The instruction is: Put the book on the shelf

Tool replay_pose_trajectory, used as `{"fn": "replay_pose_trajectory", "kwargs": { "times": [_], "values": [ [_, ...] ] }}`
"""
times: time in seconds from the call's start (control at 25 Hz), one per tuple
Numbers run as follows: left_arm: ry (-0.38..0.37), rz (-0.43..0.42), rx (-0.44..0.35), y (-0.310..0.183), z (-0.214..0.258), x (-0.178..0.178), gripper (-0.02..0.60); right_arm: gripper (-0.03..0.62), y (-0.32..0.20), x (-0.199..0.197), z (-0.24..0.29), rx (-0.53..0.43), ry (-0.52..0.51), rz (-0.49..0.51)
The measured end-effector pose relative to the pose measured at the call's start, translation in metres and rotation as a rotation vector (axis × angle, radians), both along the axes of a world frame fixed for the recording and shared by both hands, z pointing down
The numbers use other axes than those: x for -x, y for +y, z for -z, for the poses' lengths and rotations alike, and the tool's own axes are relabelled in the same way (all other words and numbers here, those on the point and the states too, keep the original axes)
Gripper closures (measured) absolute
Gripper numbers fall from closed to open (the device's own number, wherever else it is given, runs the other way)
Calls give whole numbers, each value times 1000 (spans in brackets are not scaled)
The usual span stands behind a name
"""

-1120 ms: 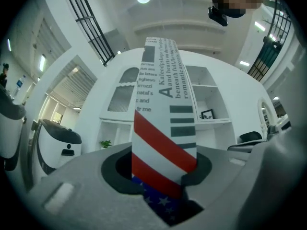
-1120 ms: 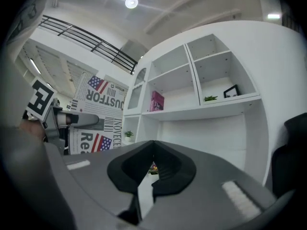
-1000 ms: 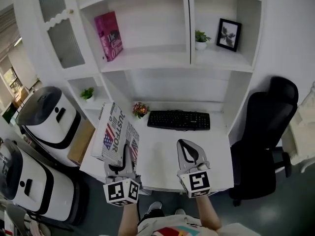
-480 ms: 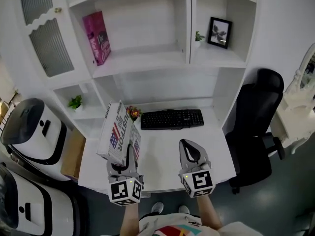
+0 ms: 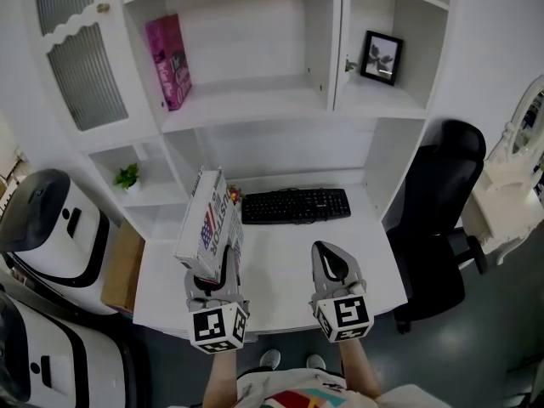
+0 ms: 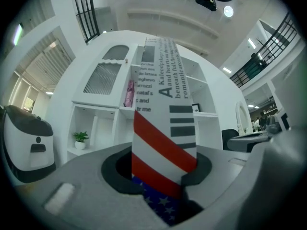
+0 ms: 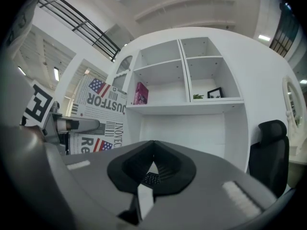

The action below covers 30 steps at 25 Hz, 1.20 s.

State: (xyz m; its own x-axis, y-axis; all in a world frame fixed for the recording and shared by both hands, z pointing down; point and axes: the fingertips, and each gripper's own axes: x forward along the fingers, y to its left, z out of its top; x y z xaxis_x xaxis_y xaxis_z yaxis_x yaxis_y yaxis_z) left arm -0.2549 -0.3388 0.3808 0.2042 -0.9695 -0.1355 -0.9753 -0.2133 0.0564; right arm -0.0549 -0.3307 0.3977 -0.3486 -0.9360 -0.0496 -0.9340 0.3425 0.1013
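Gripping the book (image 5: 206, 225) by its lower edge, the left gripper (image 5: 219, 272) has its jaws pinched on the striped, star-printed cover. The book stands on end, leaning slightly, just left of the keyboard (image 5: 295, 204), over the left part of the white counter (image 5: 280, 257). In the left gripper view the cover fills the gap between the jaws and rises straight up from them. Nearer the person than the keyboard, and a little right of its middle, the right gripper (image 5: 328, 263) hangs over the counter. Its jaws are pressed together at the tips with nothing between them; the right gripper view shows only a sliver of the keyboard through the gap lower down.

Above and behind the keyboard runs the wide shelf (image 5: 246, 104), where a pink book (image 5: 167, 62) leans upright at its left end, up and to the left of the keyboard. Up and to the right of the keyboard, a framed picture (image 5: 381, 57) stands in the narrower compartment. A small potted plant (image 5: 127, 177) sits in a low cubby well left of the keyboard, and a black chair (image 5: 442, 202) stands to the right of it
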Motion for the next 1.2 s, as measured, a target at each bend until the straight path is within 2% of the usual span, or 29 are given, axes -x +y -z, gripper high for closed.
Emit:
{"fn": "replay_pose_trajectory", "kwargs": {
  "times": [0.12, 0.32, 0.68, 1.2],
  "values": [
    [11, -17, 28, -14, 19, 2, 422, 593, 0, 6, 7, -16, 5, 15],
    [-43, -43, 77, -42, 58, 5, 422, 593, 0, 19, 23, -55, 10, 52],
    [-22, -59, 56, -83, 150, 9, 422, 594, 2, 31, 40, -90, 30, 116],
    [-94, -18, -15, -130, 248, 6, 422, 592, -6, 27, 54, -106, 24, 157]
  ]
}}
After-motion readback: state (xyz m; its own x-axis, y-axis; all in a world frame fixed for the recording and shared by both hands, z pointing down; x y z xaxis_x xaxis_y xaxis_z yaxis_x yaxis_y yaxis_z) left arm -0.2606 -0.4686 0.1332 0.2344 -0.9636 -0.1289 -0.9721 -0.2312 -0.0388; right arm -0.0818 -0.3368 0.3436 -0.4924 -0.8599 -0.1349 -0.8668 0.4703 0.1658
